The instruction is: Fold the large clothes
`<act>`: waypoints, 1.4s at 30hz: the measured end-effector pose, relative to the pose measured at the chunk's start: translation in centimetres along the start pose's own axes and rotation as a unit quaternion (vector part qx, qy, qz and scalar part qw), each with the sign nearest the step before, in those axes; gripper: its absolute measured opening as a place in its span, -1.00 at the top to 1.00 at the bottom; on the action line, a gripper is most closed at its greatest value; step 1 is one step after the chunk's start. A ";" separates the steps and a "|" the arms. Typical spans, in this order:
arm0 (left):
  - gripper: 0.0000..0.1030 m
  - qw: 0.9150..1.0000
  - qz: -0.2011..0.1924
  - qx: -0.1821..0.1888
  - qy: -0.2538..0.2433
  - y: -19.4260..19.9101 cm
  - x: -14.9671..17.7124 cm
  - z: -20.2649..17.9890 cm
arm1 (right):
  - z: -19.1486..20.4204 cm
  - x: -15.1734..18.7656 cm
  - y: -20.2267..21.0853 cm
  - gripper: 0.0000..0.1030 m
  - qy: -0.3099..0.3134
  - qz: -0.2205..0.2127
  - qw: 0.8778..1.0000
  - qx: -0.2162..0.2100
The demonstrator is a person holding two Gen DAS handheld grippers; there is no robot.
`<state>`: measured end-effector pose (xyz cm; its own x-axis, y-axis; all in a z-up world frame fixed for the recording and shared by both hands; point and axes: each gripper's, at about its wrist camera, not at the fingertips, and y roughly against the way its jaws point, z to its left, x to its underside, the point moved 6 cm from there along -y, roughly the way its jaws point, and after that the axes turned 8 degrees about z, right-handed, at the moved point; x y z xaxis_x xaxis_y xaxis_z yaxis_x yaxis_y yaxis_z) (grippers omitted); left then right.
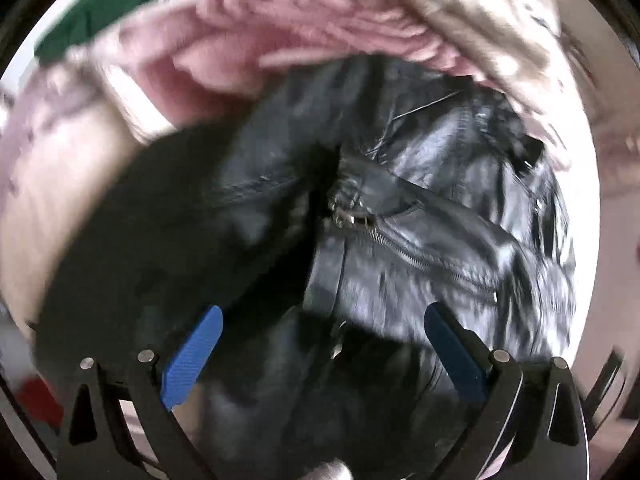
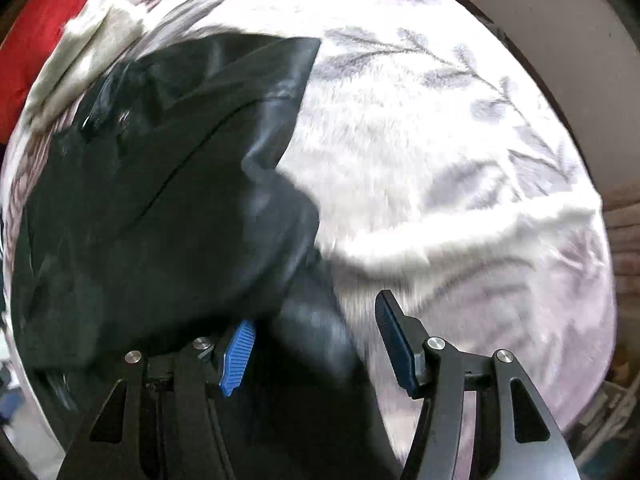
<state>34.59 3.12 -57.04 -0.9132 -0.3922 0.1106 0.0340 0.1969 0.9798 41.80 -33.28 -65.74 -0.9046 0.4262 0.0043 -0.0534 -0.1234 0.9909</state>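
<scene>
Lying crumpled on a pale blanket (image 2: 420, 152) printed with grey leaf sprigs, a black leather jacket (image 1: 420, 208) is seen in both wrist views. From the left wrist, the left gripper (image 1: 324, 312) is recorded with its blue-padded fingers (image 1: 192, 356) spread wide, the jacket's folds and a zip (image 1: 420, 256) lying between and ahead of them; nothing is pinched. A pink knitted garment (image 1: 304, 20) is noted beyond the jacket, touching its far edge, with a green cloth (image 1: 104, 12) behind it. This view is blurred, so finer detail cannot be told.

From the right wrist, the right gripper (image 2: 316, 320) is likewise found spread, with a dark fold of the jacket (image 2: 168, 184) lying between the fingers; the left pad (image 2: 236, 356) is partly covered by that fold, and whether it touches cannot be told. A red cloth (image 2: 44, 36) is seen at the blanket's far left corner
</scene>
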 end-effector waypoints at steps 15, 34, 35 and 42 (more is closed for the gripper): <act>0.86 0.979 -0.201 -0.001 0.044 5.5 -5.3 -1.5 | -3.6 3.8 1.0 0.07 -0.007 -0.031 0.999 -0.036; -0.69 0.989 -0.142 -0.026 0.040 4.4 -2.1 3.1 | -1.1 2.9 8.7 0.51 -0.027 -0.015 0.990 -0.139; -0.69 0.988 -0.141 -0.026 0.051 4.6 -1.6 3.9 | 0.1 1.9 8.8 0.63 -0.009 -0.025 0.988 -0.153; -0.68 0.986 -0.102 -0.040 0.124 3.8 5.0 11.3 | -0.9 -2.2 2.0 0.97 0.026 0.052 0.997 -0.052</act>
<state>25.61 12.09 -54.63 -0.7771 -0.6263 -0.0621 -0.0989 0.0241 0.9948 43.34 -35.25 -63.88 -0.9278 0.3600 0.0977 0.0018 -0.2576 0.9662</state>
